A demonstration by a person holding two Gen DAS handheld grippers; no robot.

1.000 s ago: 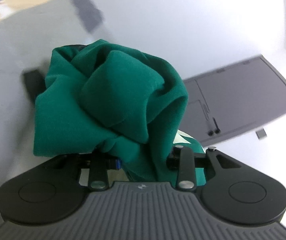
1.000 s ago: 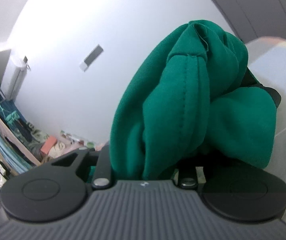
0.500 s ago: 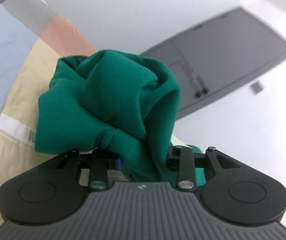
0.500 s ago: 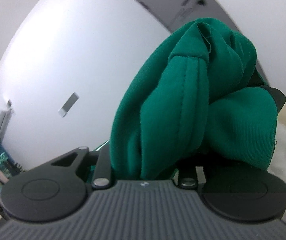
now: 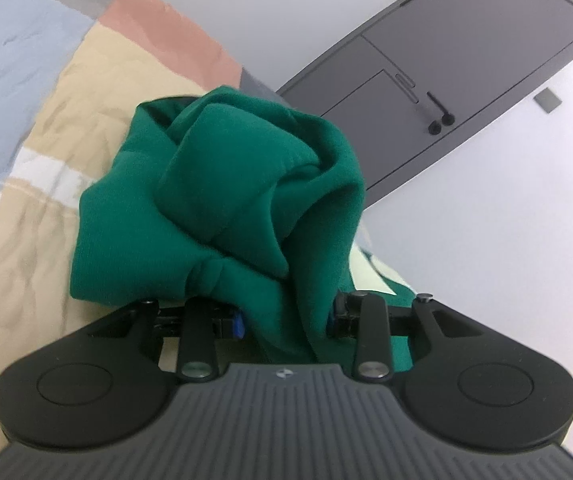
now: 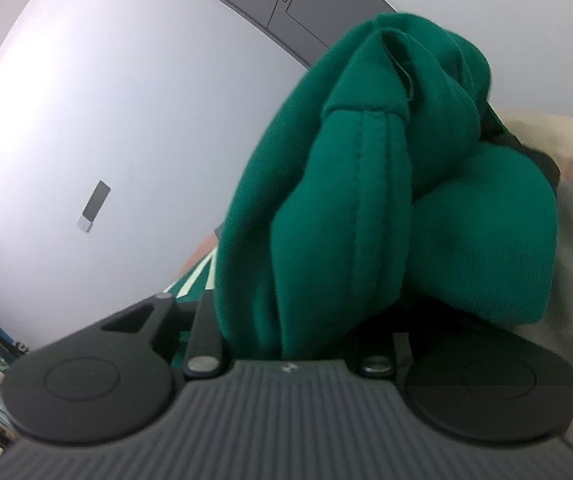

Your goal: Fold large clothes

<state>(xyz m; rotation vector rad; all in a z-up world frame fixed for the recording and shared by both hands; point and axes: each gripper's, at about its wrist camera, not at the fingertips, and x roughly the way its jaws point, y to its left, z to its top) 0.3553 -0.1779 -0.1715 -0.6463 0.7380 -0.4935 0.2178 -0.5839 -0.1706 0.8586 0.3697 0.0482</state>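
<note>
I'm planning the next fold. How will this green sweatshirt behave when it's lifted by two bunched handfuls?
The green sweatshirt is probably floppy: it bulges in soft rolls over both grippers. The thick stitched hem suggests heavy knit, likely to sag. Ribbed fabric should grip rather than slip.

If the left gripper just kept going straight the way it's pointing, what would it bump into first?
The left gripper is shut on a bunched green garment that hides what lies ahead. Beyond it, the patchwork bedspread looks likeliest to be met first, before the white wall, though depth is unclear.
</note>
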